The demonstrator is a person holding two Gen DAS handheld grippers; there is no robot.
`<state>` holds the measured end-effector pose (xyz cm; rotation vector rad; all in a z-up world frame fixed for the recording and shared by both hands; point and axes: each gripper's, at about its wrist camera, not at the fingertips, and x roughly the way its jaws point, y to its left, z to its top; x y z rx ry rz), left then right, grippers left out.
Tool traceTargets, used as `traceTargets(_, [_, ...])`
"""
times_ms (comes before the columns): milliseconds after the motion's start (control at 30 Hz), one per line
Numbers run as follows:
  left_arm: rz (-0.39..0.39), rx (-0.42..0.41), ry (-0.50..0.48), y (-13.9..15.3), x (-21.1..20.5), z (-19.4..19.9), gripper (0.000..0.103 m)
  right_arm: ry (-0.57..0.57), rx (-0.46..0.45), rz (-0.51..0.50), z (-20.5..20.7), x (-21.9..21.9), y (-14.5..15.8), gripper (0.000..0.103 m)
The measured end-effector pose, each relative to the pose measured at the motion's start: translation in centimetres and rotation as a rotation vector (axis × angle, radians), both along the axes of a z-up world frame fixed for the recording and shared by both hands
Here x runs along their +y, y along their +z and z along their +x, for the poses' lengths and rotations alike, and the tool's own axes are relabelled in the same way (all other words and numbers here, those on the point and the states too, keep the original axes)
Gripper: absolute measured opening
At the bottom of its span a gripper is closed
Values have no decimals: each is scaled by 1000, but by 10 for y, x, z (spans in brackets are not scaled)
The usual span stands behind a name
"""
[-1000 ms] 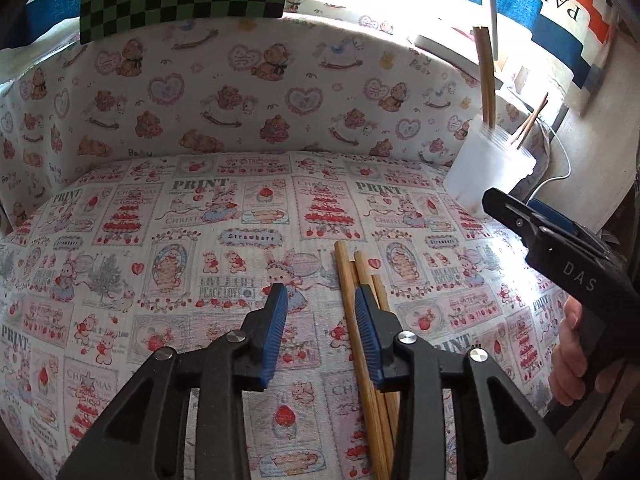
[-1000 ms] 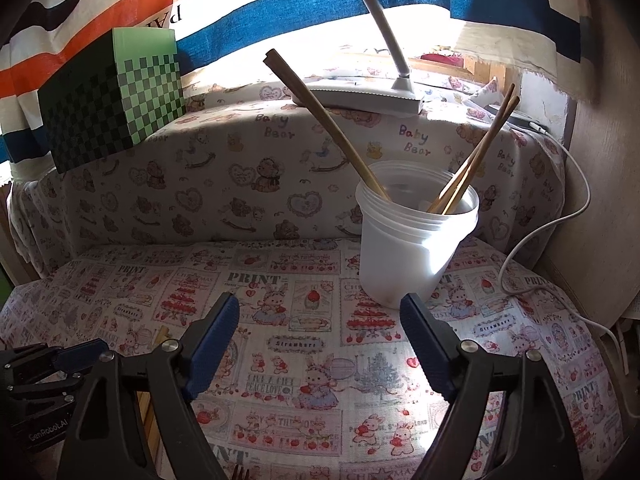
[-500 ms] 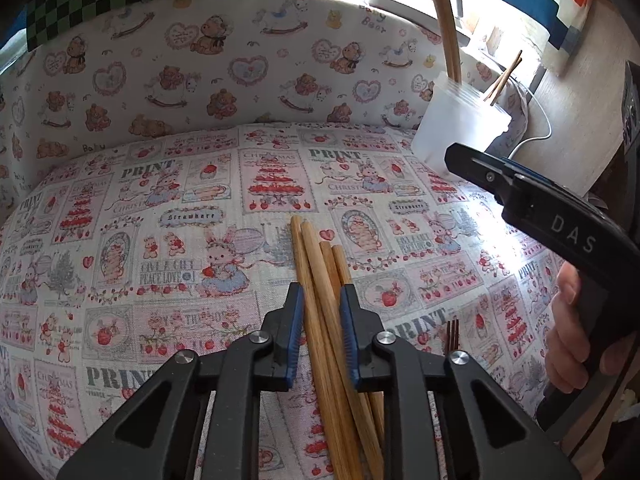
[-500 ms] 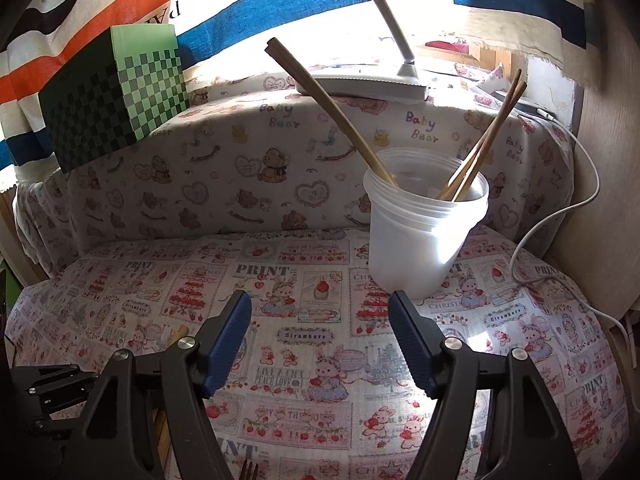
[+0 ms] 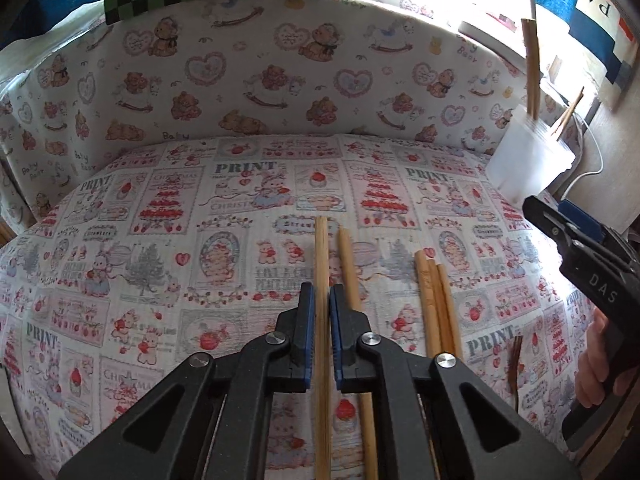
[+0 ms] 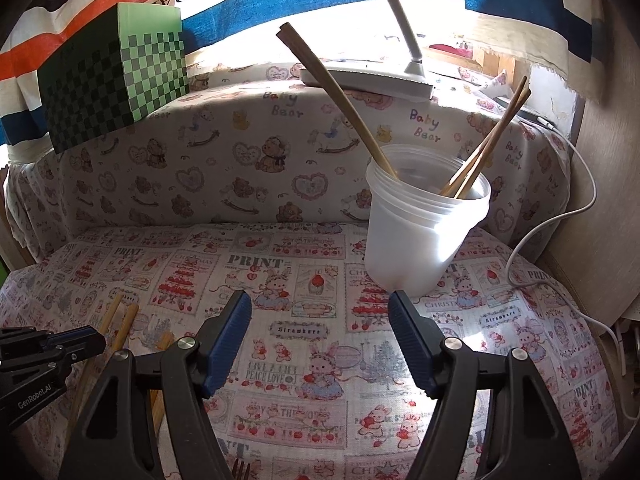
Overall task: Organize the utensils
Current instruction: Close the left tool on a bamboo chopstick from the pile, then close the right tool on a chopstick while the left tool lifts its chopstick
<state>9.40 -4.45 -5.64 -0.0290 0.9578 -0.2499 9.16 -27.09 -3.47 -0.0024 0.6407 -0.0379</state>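
Observation:
My left gripper is shut on a pale wooden chopstick that lies pointing away over the printed cloth. A second chopstick lies just right of its right finger. Three more wooden sticks rest together further right, with a dark fork beyond them. A white plastic cup at the back right holds several chopsticks and a long wooden handle. My right gripper hovers open in front of the cup, nothing between its fingers. The left gripper shows at the lower left of the right wrist view.
A padded back wall in bear-print fabric rings the surface. On its ledge stand a green checkered box and a white lamp base. A white cable trails along the wooden panel on the right.
My left gripper has closed from open onto one chopstick. That chopstick and its neighbour now lie left of the other sticks. The right jaws have narrowed a little.

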Motion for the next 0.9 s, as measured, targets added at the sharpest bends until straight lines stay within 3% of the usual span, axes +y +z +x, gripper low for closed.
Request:
traceTargets(200, [38,-28,56,-1,18,7,7,18,-7,-42,-2,10,-1,73])
traceTargets(300, [44,-39,72,-4,25,16,22,29,-3,-37,-2,11,-1,73])
traceTargets(433, [26,-29,95,-12,29,37,24,47,28,18,0,8,-3,73])
traceTargets(500, [25,-32,96,-14,31,41,23,68,61,82,3,3,-5,73])
traceTargets(533, [33,-33,99,-14,31,41,8,81,80,120,4,2,-7,73])
traceTargets(633, [37,-37,91,-13,33,39,6,133,134,245,7,-2,-11,68])
traceTargets(700, [29,-77,97,-2,35,31,6,170,176,314,8,-1,-16,61])
traceTargets(800, [-72,-164,92,29,42,9,6,212,224,388,8,4,-22,56])
traceTargets(900, [-148,-337,103,70,51,-26,6,240,244,393,6,14,-25,51])
